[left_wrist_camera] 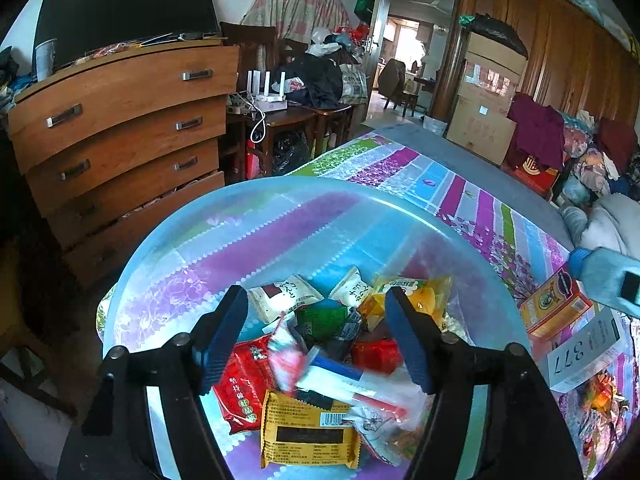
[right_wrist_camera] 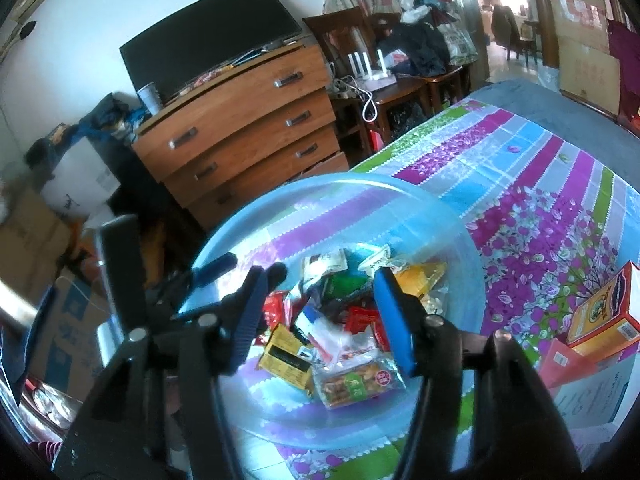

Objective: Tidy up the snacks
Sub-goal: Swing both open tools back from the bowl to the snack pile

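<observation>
Both the left gripper (left_wrist_camera: 318,340) and right gripper (right_wrist_camera: 316,316) hover with fingers apart and empty over the clear blue basin (left_wrist_camera: 168,240), which sits at the bed's (left_wrist_camera: 460,184) near corner. The snack packets (left_wrist_camera: 308,432) lie heaped in its bottom. Beyond it, toward the bed's right edge, an orange box (left_wrist_camera: 554,308) probably waits next; pinch it across its narrow faces.
</observation>
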Action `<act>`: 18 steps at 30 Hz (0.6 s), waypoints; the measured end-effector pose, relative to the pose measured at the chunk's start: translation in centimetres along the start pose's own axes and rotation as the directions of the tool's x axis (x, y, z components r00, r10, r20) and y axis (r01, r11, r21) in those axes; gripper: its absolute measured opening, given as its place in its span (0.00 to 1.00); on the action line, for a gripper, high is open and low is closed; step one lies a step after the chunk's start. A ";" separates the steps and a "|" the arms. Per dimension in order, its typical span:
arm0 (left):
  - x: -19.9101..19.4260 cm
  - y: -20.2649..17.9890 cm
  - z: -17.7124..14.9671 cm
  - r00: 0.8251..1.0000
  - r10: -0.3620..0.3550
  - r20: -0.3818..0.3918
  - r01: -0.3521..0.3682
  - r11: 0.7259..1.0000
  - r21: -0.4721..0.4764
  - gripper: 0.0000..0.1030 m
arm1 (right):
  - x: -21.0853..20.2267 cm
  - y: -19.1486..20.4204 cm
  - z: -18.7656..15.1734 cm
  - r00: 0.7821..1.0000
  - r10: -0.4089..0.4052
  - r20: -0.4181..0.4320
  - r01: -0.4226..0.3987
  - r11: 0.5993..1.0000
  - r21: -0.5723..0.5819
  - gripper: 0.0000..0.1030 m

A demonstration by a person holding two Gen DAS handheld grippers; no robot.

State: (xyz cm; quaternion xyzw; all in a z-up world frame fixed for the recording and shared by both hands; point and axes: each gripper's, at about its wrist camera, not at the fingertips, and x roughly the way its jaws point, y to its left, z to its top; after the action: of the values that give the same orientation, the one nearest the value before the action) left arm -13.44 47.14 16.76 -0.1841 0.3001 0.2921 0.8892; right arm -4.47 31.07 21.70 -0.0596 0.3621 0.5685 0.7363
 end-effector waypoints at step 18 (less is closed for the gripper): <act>-9.9 -12.3 -4.2 0.935 -0.345 0.078 0.326 0.926 0.192 0.74 | -17.6 -13.2 -26.0 0.976 -0.215 -0.020 0.211 0.931 0.300 0.49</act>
State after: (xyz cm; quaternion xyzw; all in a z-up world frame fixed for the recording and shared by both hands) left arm -13.91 31.66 21.85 -0.1371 0.2390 0.1177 0.9541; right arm -6.59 -0.47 9.05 0.0178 0.4305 0.4242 0.7965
